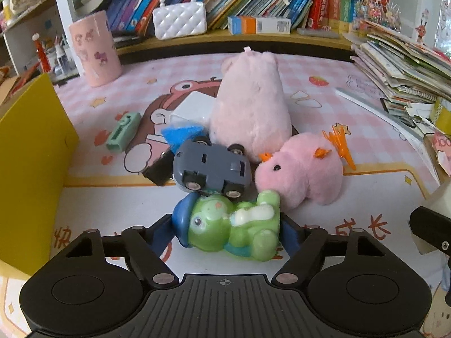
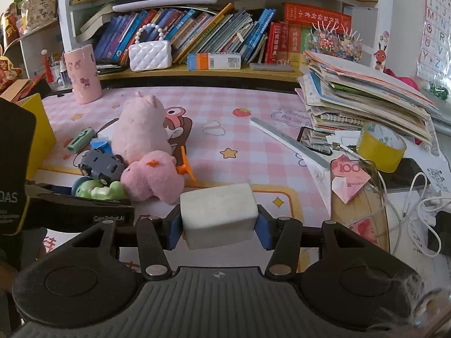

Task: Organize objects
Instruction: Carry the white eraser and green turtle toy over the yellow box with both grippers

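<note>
While the left claw (image 1: 228, 231) grips the green frog toy (image 1: 236, 225) between its blue pads, the toy lies on its side at the near end of the pile on the bench (image 1: 112, 197). Its blue cap touches the grey toy car (image 1: 211, 166), which is flipped wheels-up against the tall pink plush (image 1: 251, 104); the small pink plush (image 1: 301, 171) presses in from the right. A yellow box (image 1: 31, 152) walls off the left edge, with bare mat between it and the pile. The right claw (image 2: 219, 222) clamps a white block (image 2: 218, 214), held above the mat well right of the toys. Open mat stretches ahead of it, bounded on the right by a white ruler (image 2: 287, 140), a stack of books (image 2: 366, 104) and a yellow tape roll (image 2: 379, 146).
</note>
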### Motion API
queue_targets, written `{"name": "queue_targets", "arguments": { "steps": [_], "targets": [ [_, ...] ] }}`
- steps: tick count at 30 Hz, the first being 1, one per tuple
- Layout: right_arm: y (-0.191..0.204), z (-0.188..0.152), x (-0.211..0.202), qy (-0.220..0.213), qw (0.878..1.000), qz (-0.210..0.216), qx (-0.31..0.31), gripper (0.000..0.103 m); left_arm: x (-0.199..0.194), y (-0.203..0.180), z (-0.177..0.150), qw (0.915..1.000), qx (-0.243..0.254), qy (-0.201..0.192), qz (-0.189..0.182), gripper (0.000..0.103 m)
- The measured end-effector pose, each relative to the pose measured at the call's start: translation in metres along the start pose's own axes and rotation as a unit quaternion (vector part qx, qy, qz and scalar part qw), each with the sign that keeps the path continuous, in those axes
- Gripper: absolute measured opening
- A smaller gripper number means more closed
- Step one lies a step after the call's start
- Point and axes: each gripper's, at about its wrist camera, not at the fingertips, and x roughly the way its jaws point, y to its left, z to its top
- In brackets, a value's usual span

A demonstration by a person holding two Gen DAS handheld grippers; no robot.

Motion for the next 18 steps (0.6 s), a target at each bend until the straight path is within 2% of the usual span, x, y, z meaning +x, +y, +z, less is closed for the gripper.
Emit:
{"name": "queue_targets", "arguments": {
  "steps": [5,9,12,18],
  "targets": [
    [0.015,0.001,-0.008,-0.005,1.0,0.006,0.008,0.049,-0.04,0.014,-0.005,0.9993,-0.003,-0.03,-0.02,0.075],
    [0.041,-0.001,-0.019,-0.005,1.0,0.023,0.009,0.049,-0.08,0.04,-0.018,0.998,-0.021,-0.052,-0.028,0.076],
    [0.066,-0.004,-0.027,-0.004,0.999,0.041,-0.003,0.049,-0.102,0.068,-0.035,0.9968,-0.05,-0.059,-0.02,0.076],
    [0.127,-0.015,-0.049,-0.002,0.997,0.076,-0.035,0.049,-0.137,0.132,-0.069,0.9916,-0.105,-0.072,0.026,0.076]
  ]
}}
